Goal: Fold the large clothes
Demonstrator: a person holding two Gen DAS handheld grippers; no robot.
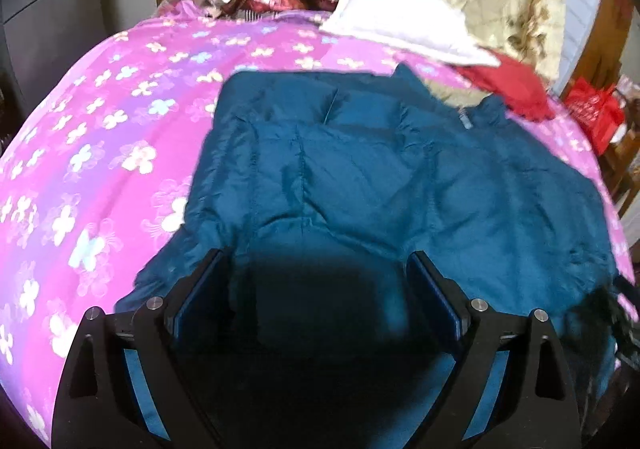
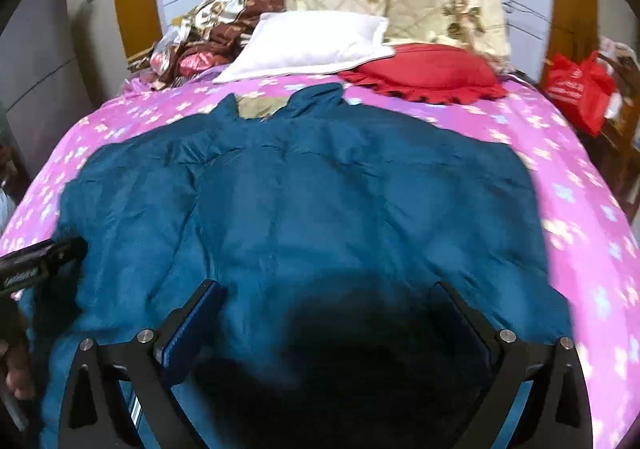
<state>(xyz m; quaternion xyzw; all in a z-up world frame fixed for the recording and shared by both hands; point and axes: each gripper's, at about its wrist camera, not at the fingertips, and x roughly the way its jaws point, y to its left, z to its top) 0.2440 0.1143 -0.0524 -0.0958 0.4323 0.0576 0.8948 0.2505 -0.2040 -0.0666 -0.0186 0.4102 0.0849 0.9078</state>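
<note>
Right wrist: pink bedspread (image 2: 580, 185) lies bare beside jacket (image 2: 320, 201).

A big teal padded jacket (image 2: 320, 209) lies spread flat across the pink flowered bedspread (image 2: 560, 169), collar toward the pillows. Its fabric is rumpled, and a tan lining shows at the open neck.

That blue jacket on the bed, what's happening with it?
A person is folding it with a two-finger gripper in each hand. The teal jacket lies spread on the pink flowered bedspread, collar toward the white pillow and red cushion. The left gripper and right gripper hang open above its near edge, gripping nothing.
</note>
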